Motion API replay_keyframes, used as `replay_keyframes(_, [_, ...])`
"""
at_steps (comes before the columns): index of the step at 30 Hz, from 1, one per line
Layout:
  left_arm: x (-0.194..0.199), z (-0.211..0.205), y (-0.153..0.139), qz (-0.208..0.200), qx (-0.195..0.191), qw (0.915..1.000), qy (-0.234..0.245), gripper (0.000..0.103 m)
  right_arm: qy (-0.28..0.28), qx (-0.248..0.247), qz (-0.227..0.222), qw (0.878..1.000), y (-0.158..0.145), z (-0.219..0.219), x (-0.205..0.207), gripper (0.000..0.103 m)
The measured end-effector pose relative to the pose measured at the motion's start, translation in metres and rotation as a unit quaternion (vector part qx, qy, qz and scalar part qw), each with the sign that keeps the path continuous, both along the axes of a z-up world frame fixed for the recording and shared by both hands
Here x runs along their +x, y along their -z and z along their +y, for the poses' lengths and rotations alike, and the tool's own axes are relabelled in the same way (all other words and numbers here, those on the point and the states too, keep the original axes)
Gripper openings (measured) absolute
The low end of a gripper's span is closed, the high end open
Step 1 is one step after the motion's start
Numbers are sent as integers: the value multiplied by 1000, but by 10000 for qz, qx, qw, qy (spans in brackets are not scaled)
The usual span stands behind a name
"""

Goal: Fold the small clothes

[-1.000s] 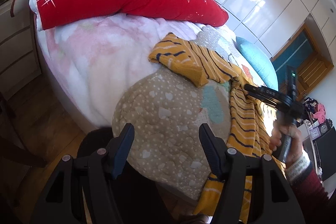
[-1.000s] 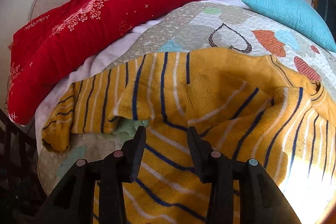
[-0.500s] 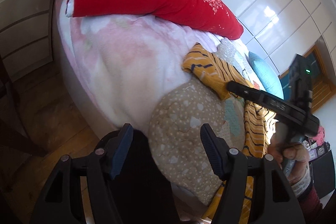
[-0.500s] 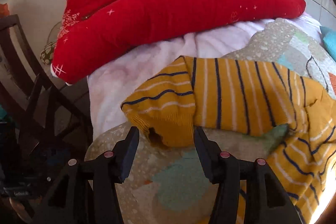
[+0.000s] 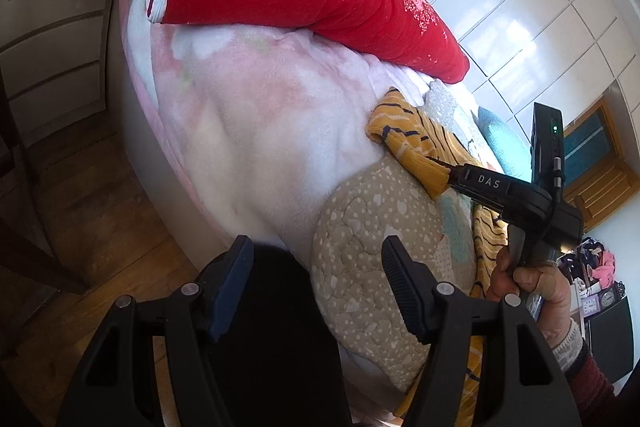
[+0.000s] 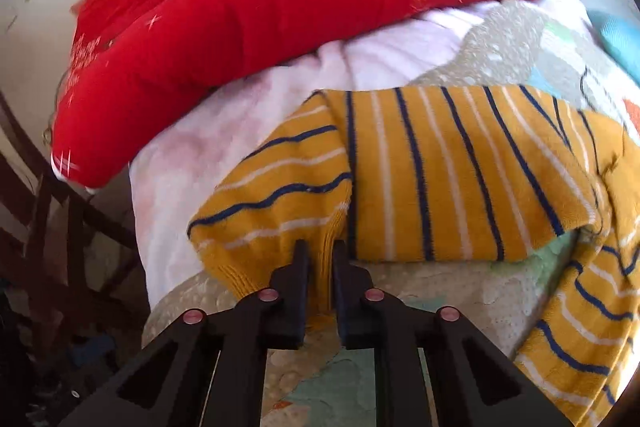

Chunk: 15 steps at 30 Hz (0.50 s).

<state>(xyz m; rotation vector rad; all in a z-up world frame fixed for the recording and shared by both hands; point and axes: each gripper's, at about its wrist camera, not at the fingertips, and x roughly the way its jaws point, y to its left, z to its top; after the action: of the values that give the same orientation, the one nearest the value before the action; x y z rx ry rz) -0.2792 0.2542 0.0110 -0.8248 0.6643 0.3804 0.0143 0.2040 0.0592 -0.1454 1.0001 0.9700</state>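
A mustard-yellow sweater with navy and white stripes lies spread on the quilted bed cover. One sleeve is folded across the body. My right gripper is shut on the ribbed cuff of that sleeve. In the left wrist view the right gripper shows at the right, pinching the sweater's cuff. My left gripper is open and empty, hanging off the bed's corner over the beige dotted quilt, apart from the sweater.
A red padded blanket lies along the far side on a white-pink fleece. A turquoise pillow is further back. Wooden floor and dark chair legs are to the left. White wardrobes stand behind.
My right gripper moved left to the sleeve cuff and shut on it. My left gripper swung left, off the bed corner, still open.
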Motion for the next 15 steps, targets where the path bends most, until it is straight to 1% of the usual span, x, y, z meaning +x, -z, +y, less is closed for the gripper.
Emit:
replay_keyframes(2, [1,-1,-1,11,17,10000,-6,65,-100,-24,-64,9999,-1,3,-7,6])
replay_keyframes(4, [1,-1,-2,10,16,10000,-2,65,-87,0,-152,9998,-7,2,-8,6])
replay_keyframes(6, [1,-1,-5,-4,54,10000,0,65,-41,1,-395,9992,-23,-5,-5,5])
replay_keyframes(8, [0,-1,-8,-9,138,9999,3,65,50,-10,-707,9975,-45,-22,7,5])
replay_keyframes(10, [1,-1,-11,-24,184,9998,-11,65,346,-56,-996,9944,-70,-54,27,5])
replay_keyframes(12, [1,-1,-13,-50,180,9998,-13,65,785,-158,-1164,9900,-87,-99,53,5])
replay_keyframes(14, [3,-2,-13,-47,179,9998,18,65,1334,-315,-1170,9836,-94,-154,82,5])
replay_keyframes(15, [5,-4,-13,-36,192,9998,47,65,1647,-428,-1151,9787,-92,-185,96,5])
